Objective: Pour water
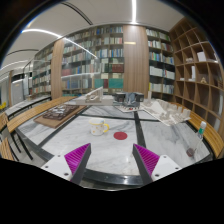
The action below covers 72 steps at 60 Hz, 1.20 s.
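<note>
My gripper (112, 160) is open and empty, held above a white marble-look table (70, 140). Its two magenta pads (76, 155) stand far apart with nothing between them. Beyond the fingers, on the table, stands a small pale cup or pitcher (98, 127). Next to it lies a round red coaster (120, 134). Both are well ahead of the fingertips and apart from them.
A dark strip (140, 128) runs across the table towards the back. A tray-like thing (60, 113) lies at the left, small objects (170, 116) at the right, a small bottle (201, 130) near the right edge. Chairs and tall bookshelves (95, 55) stand behind.
</note>
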Tool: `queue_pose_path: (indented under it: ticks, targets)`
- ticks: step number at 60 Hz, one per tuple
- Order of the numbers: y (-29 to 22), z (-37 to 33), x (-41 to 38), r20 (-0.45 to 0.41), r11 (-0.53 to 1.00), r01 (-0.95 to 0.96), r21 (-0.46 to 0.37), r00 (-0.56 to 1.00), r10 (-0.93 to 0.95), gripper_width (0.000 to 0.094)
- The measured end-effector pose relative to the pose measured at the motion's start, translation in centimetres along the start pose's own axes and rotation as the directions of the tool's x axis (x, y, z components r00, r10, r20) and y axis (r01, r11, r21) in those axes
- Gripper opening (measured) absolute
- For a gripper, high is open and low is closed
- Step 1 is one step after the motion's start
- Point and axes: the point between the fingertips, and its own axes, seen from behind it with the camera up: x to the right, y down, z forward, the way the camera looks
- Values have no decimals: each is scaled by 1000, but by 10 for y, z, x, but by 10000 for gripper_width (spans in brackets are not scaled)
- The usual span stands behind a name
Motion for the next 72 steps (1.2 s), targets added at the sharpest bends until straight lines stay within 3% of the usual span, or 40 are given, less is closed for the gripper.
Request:
queue_pose_path:
  ticks: [8, 21, 38, 55, 60, 66, 72]
  targets:
    - [24, -6, 42, -51, 999, -12, -39, 999, 10, 859]
    - [90, -11, 203, -170, 994, -22, -106, 985, 4, 859]
    - [113, -6, 409, -358, 996, -5, -85, 934, -26, 860]
    - [89, 71, 478, -323, 998, -63, 4, 944, 61, 856]
    - [90, 94, 488, -328, 996, -92, 4, 941, 88, 786]
    - [89, 111, 494, -330, 995, -103, 19, 938, 103, 570]
    - [86, 114, 495, -343, 992, -119, 43, 931, 127, 493]
